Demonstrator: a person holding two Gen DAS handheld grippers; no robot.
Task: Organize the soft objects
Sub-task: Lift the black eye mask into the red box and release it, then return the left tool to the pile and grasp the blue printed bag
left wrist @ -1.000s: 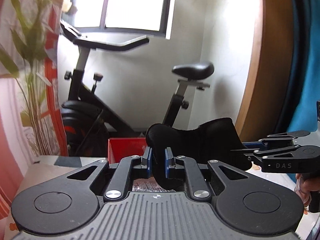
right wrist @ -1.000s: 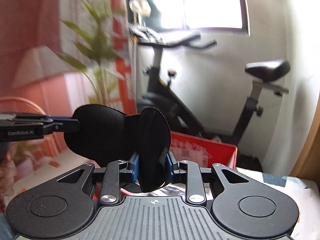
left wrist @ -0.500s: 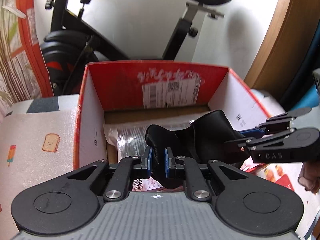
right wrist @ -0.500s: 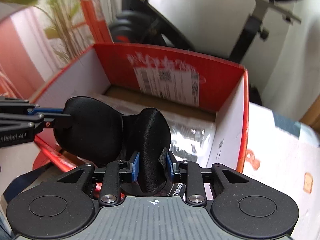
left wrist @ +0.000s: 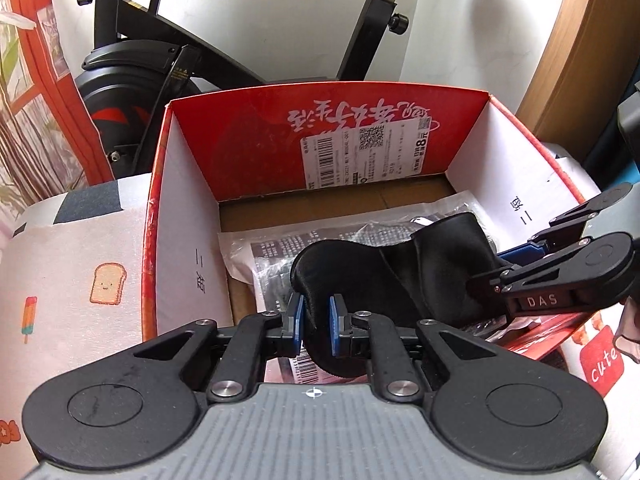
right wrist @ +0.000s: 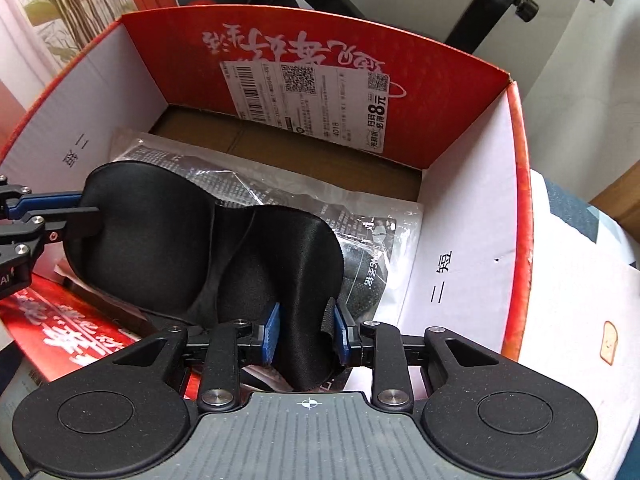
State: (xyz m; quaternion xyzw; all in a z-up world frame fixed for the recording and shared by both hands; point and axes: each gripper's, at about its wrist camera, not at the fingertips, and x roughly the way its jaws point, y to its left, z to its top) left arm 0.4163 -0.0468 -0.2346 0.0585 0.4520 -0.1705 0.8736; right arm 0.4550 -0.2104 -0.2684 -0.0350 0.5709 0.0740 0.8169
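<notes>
A black padded eye mask (left wrist: 404, 276) (right wrist: 168, 248) hangs between both grippers, just above the open red cardboard box (left wrist: 256, 120) (right wrist: 516, 184). My left gripper (left wrist: 316, 318) is shut on the mask's left end. My right gripper (right wrist: 306, 330) is shut on its right end, and it shows from the side in the left wrist view (left wrist: 520, 264). The left gripper shows at the left edge of the right wrist view (right wrist: 60, 212). Under the mask, a clear plastic packet with dark contents (left wrist: 272, 256) (right wrist: 372, 240) lies on the box floor.
The box stands on a pale mat with toast and popsicle prints (left wrist: 80, 280). A black exercise bike (left wrist: 168, 64) stands behind the box. A red printed package (right wrist: 68, 332) lies at the box's near side. A wooden panel (left wrist: 584, 60) is at the right.
Both grippers tipped downward and carried the mask from the air in front of the bike to just over the open box, lower and nearer the packet than half a second ago.
</notes>
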